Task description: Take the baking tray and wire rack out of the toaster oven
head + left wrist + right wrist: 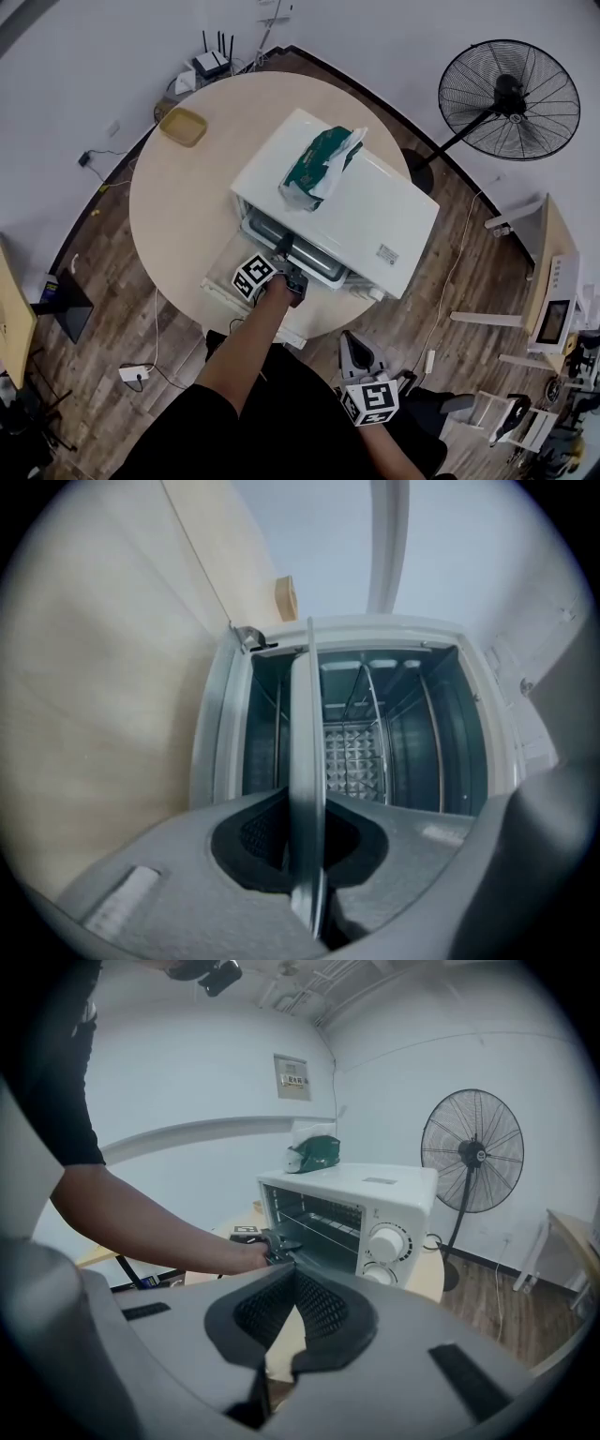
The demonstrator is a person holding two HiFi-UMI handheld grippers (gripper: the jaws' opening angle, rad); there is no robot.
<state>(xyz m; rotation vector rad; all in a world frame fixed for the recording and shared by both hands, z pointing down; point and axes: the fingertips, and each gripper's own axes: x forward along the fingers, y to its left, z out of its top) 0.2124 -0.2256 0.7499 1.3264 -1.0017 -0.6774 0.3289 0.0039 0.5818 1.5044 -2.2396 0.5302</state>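
Toaster oven sits mid-frame on the round table, door dropped open toward the lower left. Inside it, the baking tray is at the oven mouth and seen edge-on. The left gripper is clenched on the tray's front rim, pads on both sides of the thin metal. Wire rack is still inside the cavity, wires crossing behind the tray; which slot can't be told.

The right gripper is clamped on nothing, pads meeting, down at the lower right of the head view, well away from the oven.

A green packet lies on the oven top; its print is unreadable. The small label on the oven top is too small to read, and so is the wall notice.

A shallow yellow dish sits at the table's upper left, its inside bare. Two knobs are on the oven front, markings illegible.
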